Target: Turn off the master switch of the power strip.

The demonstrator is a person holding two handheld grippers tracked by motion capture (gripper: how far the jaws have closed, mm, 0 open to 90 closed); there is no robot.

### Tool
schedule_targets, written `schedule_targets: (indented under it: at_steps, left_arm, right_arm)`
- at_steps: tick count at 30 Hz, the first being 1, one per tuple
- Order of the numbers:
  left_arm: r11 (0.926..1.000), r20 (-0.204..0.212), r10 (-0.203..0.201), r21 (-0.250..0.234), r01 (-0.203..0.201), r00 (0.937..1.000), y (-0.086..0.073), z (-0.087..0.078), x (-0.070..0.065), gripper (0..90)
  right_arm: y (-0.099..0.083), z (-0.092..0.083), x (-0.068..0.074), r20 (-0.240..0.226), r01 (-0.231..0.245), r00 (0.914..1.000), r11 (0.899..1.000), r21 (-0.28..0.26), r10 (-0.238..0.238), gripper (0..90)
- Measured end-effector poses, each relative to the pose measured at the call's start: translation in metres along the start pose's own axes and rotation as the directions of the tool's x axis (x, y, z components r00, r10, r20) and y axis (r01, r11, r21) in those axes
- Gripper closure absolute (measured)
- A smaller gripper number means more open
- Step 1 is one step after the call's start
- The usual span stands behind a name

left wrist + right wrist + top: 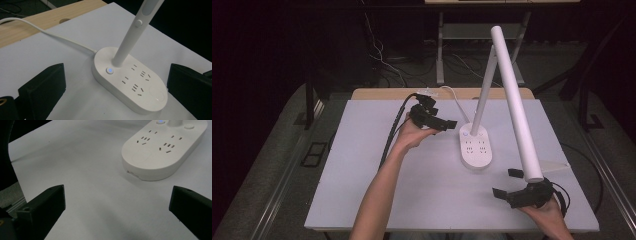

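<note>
Now we see a white desk lamp (pixel 477 147) standing near the middle of the counter (pixel 377 200), which has a pale sheet over it and a strip of bare wood along the far edge. The lamp has an oval base with socket holes on its top and a small round button (pixel 109 70) that glows blue, close beside the foot of the thin pole (pixel 126 43). This pole rises tilted from the base, and from its top a long white tube (pixel 517 105) slopes down toward our side, so that its lower end hangs above the right claw. A white cord (pixel 47 33) leaves the base and runs to the far wooden edge. The left claw (pixel 451 123) is held by the left hand (pixel 412 135) over the far left part of the counter, just beside the base but not touching it; in the left gripper view its two black jaws stand wide apart, with the base between them farther off. The right claw (pixel 507 183) is held by the right hand (pixel 546 212) near the front right corner, apart from the base; in the right gripper view its jaws are also spread wide and hold nothing, and the near end of the base lies ahead of them. A black cable (pixel 392 132) trails from the left claw across the counter.
</note>
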State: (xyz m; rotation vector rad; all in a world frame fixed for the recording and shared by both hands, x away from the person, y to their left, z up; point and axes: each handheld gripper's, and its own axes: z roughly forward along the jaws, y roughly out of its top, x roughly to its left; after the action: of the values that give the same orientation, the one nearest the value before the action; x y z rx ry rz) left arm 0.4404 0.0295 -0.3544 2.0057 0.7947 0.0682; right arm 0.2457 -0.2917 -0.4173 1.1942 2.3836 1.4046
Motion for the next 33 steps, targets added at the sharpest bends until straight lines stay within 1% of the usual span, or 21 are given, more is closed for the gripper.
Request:
schedule_targets:
  at_steps: [6,10,11,13,14,20,24,26,27,29,31,33]
  left_arm:
    - [0.9986,-0.004,-0.048,-0.022,0.048,0.9988,-0.003,0.012,0.003,1.4]
    - [0.9982,-0.004,-0.058,-0.016,0.058,0.9983,-0.005,0.020,0.006,1.6]
    - [0.9975,-0.005,-0.067,-0.022,0.067,0.9977,-0.006,0.021,0.006,1.6]
    - [0.9972,-0.008,-0.071,-0.022,0.071,0.9975,-0.006,0.024,0.008,1.7]
    - [0.9955,-0.011,-0.087,-0.037,0.087,0.9961,-0.007,0.026,0.007,2.1]
    - [0.9941,-0.015,-0.099,-0.045,0.099,0.9949,-0.008,0.033,0.007,4.4]
    - [0.9928,-0.012,-0.108,-0.054,0.107,0.9941,-0.009,0.038,0.007,7.8]
    - [0.9923,-0.009,-0.112,-0.054,0.112,0.9936,-0.010,0.041,0.006,9.2]
    - [0.9939,-0.009,-0.104,-0.039,0.103,0.9945,-0.010,0.042,0.007,10.0]
    - [0.9936,-0.004,-0.106,-0.040,0.106,0.9943,-0.011,0.045,0.007,11.1]
    - [0.9913,0.005,-0.122,-0.049,0.122,0.9925,-0.012,0.048,0.006,13.3]
    - [0.9904,0.007,-0.130,-0.046,0.130,0.9915,-0.013,0.050,0.006,14.1]
  right_arm:
    - [0.000,0.000,-0.001,0.001,-0.002,1.0000,1.000,-0.004,0.002,0.0]
    - [0.000,-0.001,-0.001,0.002,-0.002,1.0000,1.000,-0.003,0.002,0.0]
    - [0.000,-0.001,-0.001,0.002,-0.001,1.0000,1.000,-0.002,0.001,0.0]
    - [0.000,0.000,-0.001,0.002,0.001,1.0000,1.000,0.000,-0.001,0.0]
    - [0.000,0.000,0.000,0.001,0.000,1.0000,1.000,0.002,0.000,0.0]
    - [0.000,0.000,-0.001,0.001,0.002,1.0000,1.000,0.001,-0.002,0.0]
    - [0.000,0.000,-0.001,0.001,-0.003,1.0000,1.000,0.004,0.003,0.0]
    - [0.000,0.000,-0.001,0.000,0.000,1.0000,1.000,0.005,0.000,0.0]
    - [0.000,0.000,-0.001,0.000,0.000,1.0000,1.000,0.005,0.000,0.0]
    - [0.000,0.000,-0.001,-0.001,0.001,1.0000,1.000,0.005,-0.001,0.0]
    - [0.000,0.000,-0.001,-0.002,0.000,1.0000,1.000,0.005,0.000,0.0]
    - [0.000,0.000,-0.001,-0.003,0.001,1.0000,1.000,0.007,-0.001,0.0]
